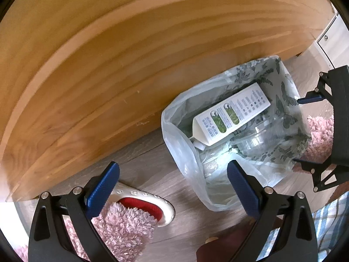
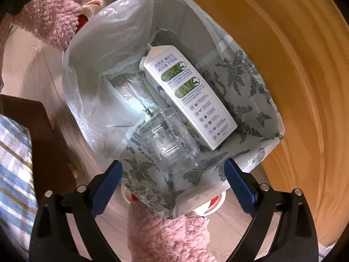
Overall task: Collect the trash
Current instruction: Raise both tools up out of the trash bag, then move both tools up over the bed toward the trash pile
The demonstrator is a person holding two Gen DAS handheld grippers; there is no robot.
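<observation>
- Trash bag (image 2: 104,91), thin pale plastic with a leaf and butterfly print, stands open on the wood floor (image 1: 152,159) against a wooden panel (image 1: 109,65).
- Inside: white carton (image 2: 187,96) lying slanted, clear plastic bottle (image 2: 168,139) touching its lower end. Both sit well below the rim.
- Right gripper (image 2: 172,185) hangs over the bag mouth, pointing down, fingers spread wide, nothing between them. The bottle sits just under it, loose.
- Left gripper (image 1: 174,187) beside the bag, fingers also wide apart and empty; right finger (image 1: 244,187) overlaps the near bag rim in view, contact unclear.
- Person's feet in pink fluffy socks (image 1: 122,229) and white slippers (image 1: 152,200) stand close on both sides of the bag.
- Risk: bag is floppy and self-standing only; a finger snagging the rim on withdrawal probably pulls it over or collapses the mouth.
- Risk: carton leans high, so the next item may bounce off it and land on the floor.
- Risk: a foot nudge likely tips the bag.
- Risk: thin film may tear on the carton corner if pressed.
</observation>
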